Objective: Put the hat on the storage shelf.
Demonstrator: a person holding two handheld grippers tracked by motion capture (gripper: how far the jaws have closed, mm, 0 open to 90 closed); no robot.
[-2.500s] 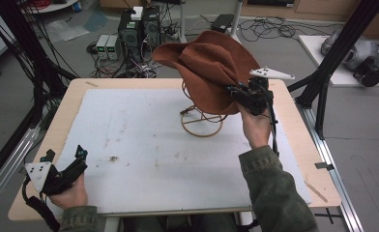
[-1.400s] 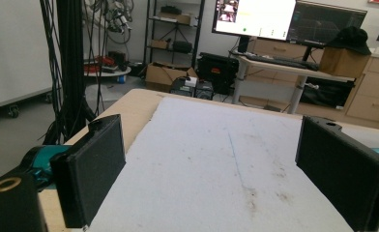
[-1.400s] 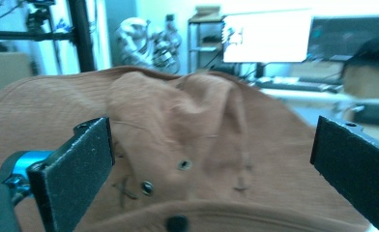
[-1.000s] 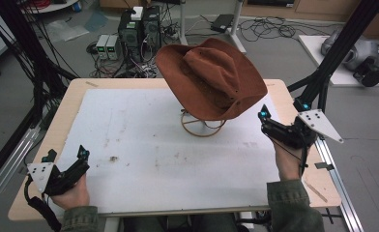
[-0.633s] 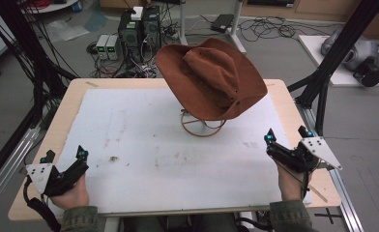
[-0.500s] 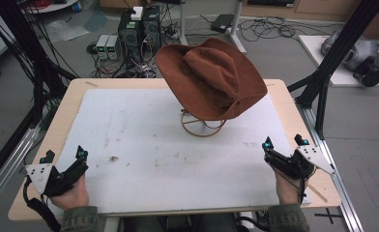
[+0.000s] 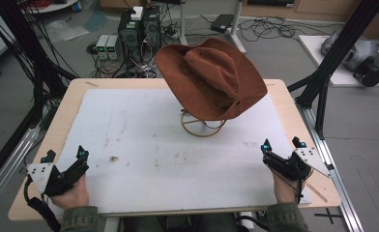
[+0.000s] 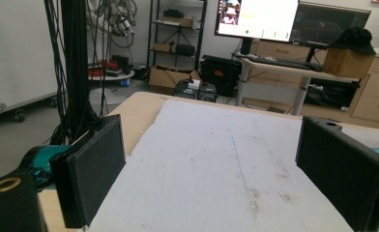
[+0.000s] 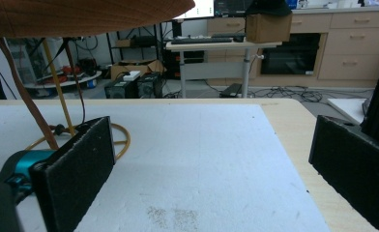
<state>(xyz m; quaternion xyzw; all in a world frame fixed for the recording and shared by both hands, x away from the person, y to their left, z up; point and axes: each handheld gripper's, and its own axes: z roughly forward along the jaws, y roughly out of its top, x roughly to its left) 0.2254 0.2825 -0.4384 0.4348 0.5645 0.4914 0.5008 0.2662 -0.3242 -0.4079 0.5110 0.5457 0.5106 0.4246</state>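
Note:
A brown wide-brimmed hat [image 7: 211, 77] rests tilted on a gold wire stand [image 7: 202, 124] at the back middle of the table. My right gripper [image 7: 281, 146] is open near the front right edge, well clear of the hat. In the right gripper view the hat's brim [image 9: 81, 14] hangs overhead at upper left, with its strap and the stand's ring [image 9: 115, 133] behind the left jaw. My left gripper [image 7: 65, 155] is open at the front left corner with nothing between its jaws. The left gripper view looks along bare white mat [image 8: 216, 159].
A white mat [image 7: 144, 150] covers most of the wooden table [image 7: 76, 89]. A small dark speck [image 7: 113, 158] lies on the mat front left. Black frame posts [image 7: 332, 53] stand at both sides. Cables and boxes [image 7: 129, 34] sit on the floor behind.
My right gripper let go of the hat, drew back to the front right edge and now rests there open. The hat stays on its stand. The left gripper has not moved.

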